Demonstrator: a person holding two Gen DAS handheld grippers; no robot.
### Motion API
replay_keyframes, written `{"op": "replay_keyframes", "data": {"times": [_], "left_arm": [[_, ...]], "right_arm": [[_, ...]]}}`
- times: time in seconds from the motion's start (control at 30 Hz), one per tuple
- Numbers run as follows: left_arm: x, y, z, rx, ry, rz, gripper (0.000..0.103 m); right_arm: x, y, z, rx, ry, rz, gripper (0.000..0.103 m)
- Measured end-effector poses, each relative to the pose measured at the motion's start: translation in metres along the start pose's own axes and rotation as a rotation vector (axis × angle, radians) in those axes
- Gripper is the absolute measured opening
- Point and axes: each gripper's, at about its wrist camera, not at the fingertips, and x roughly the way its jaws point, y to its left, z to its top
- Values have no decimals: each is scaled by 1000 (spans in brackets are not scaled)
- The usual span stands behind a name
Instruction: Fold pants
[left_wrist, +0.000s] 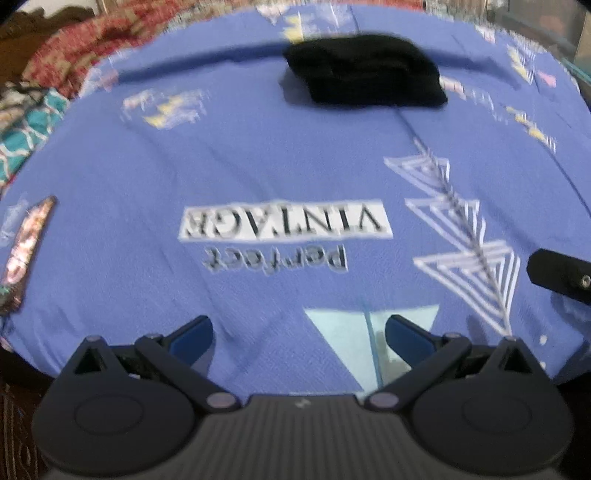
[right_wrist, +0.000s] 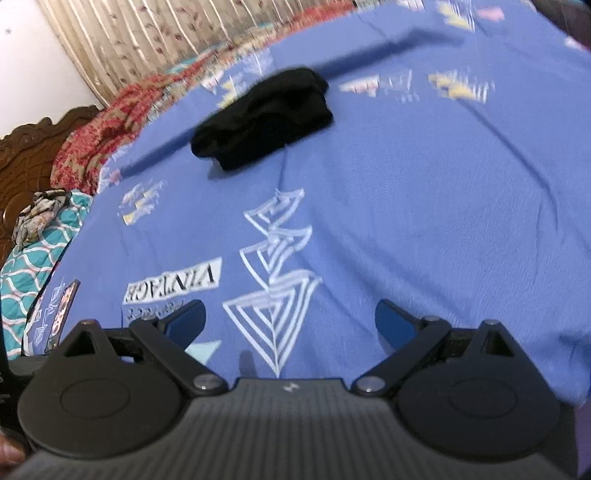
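Your left gripper and right gripper both hang with fingers spread wide, holding nothing. The black fabric pants, folded into a compact bundle, lie well ahead of both on the blue printed bedsheet.

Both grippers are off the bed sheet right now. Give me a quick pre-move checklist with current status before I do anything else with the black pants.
1. Left gripper empty with jaws apart: ok.
2. Right gripper empty with jaws apart: ok.
3. Black pants clear of both grippers, lying far ahead on the blue bed sheet: ok.
4. Pants gathered into a compact bundle: ok, though whether the fold is neat and edges aligned: cannot tell, the pictures are blurred.
5. Path from grippers to pants free of other things: ok, only printed sheet lies between.
6. Phone at the sheet's left edge, away from the pants: ok.
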Motion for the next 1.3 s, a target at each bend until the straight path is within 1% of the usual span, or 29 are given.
{"op": "replay_keyframes", "data": {"times": [0.1,0.2,0.4,0.83,1.07,1.3], "left_arm": [[-10,3,4,-2,-40,25,103],[-12,4,6,-1,-48,33,103],[-11,2,4,2,-31,42,103],[-12,1,1,7,-34,51,103],[-12,4,1,-1,-39,73,103],[-13,2,0,14,-47,120,103]], "right_arm": [[-5,4,3,-29,-45,3,100],[-6,7,3,-36,-67,5,100],[-3,6,2,-14,-58,0,100],[-5,8,0,-8,-65,1,100],[-5,6,0,-5,-62,4,100],[-5,4,-1,-3,-59,5,100]]}}
